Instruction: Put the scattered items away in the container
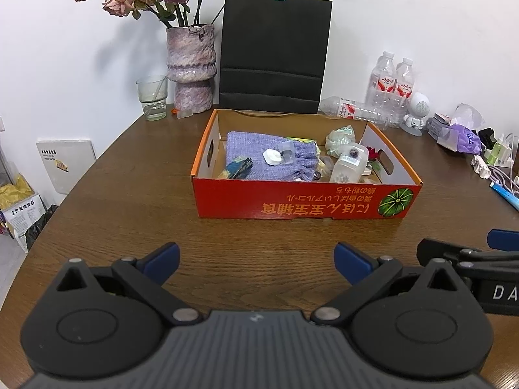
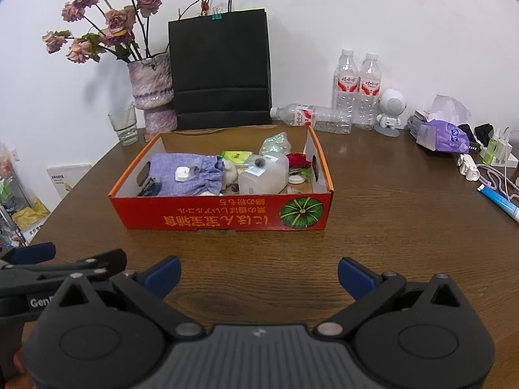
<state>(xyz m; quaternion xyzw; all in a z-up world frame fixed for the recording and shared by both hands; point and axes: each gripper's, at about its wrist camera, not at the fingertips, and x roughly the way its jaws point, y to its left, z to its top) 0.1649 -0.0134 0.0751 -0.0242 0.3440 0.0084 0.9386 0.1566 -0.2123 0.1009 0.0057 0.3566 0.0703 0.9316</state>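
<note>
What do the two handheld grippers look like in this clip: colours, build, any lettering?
The left gripper and right gripper match: black plastic linkage arms with silver pivot pins, round black housings, a ribbed grey centre body, and blue pads on the jaws. White lettering shows on each gripper's side, partly cut off. No cables or sleeves are visible.
</note>
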